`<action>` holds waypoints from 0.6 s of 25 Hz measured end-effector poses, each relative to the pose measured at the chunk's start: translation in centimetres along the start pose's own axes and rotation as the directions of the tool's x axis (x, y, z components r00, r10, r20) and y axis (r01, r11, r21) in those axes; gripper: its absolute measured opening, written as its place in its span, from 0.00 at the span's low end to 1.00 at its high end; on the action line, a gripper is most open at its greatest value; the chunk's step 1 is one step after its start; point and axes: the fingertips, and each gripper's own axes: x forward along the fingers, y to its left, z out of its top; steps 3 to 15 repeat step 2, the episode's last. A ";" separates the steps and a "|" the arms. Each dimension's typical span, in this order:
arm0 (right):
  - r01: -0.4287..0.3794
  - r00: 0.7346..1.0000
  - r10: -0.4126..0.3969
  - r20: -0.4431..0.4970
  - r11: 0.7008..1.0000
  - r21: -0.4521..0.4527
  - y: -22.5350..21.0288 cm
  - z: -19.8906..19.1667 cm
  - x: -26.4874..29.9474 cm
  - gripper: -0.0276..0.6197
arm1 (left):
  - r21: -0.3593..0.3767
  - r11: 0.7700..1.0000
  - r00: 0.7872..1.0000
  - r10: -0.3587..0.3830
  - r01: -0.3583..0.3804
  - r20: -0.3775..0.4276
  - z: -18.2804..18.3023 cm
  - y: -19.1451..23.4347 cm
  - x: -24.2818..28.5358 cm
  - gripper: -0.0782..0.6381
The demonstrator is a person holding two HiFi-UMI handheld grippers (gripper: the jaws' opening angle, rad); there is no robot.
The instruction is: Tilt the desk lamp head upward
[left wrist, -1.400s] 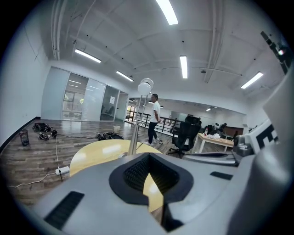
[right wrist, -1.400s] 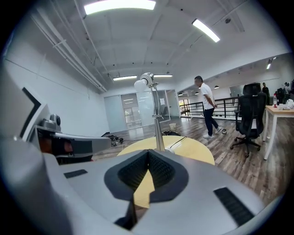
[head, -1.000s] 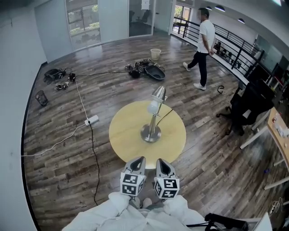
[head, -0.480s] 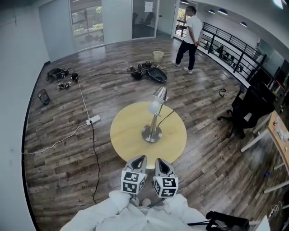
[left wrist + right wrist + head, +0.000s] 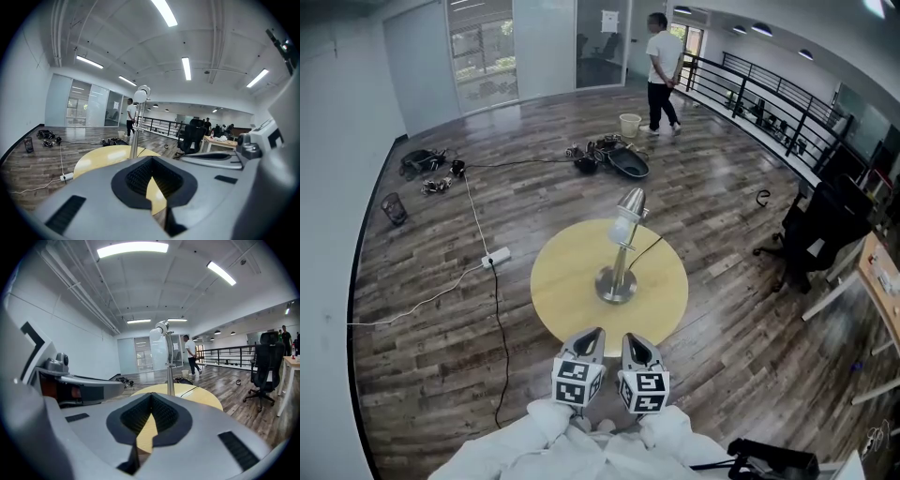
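A silver desk lamp stands upright in the middle of a round yellow table, its round base on the top and its cone head angled down to the left. A black cord runs off the table to the right. Both grippers hover side by side at the table's near edge, pointing at the lamp and well short of it. The left gripper is shut and empty; so is the right gripper. The lamp head rises above the shut jaws in the left gripper view, and the lamp head likewise in the right gripper view.
A white power strip with cables lies on the wood floor to the left. A black office chair stands at the right. Gear and a bucket lie beyond the table. A person walks at the far end.
The person has walked from the right side toward the far back of the room. Lamp and both grippers stay where they were.
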 end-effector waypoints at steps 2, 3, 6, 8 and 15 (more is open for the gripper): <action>0.000 1.000 0.000 -0.001 1.000 0.000 0.2 0.0 -0.2 0.06 | 0.001 1.000 1.000 -0.001 0.001 -0.004 0.0 -0.1 -0.1 0.11; 0.000 1.000 0.000 -0.001 1.000 0.000 0.2 0.0 -0.2 0.06 | 0.001 1.000 1.000 -0.001 0.001 -0.004 0.0 -0.1 -0.1 0.11; 0.000 1.000 0.000 -0.001 1.000 0.000 0.2 0.0 -0.2 0.06 | 0.001 1.000 1.000 -0.001 0.001 -0.004 0.0 -0.1 -0.1 0.11; 0.000 1.000 0.000 -0.001 1.000 0.000 0.2 0.0 -0.2 0.06 | 0.001 1.000 1.000 -0.001 0.001 -0.004 0.0 -0.1 -0.1 0.11; 0.000 1.000 0.000 -0.001 1.000 0.000 0.2 0.0 -0.2 0.06 | 0.001 1.000 1.000 -0.001 0.001 -0.004 0.0 -0.1 -0.1 0.11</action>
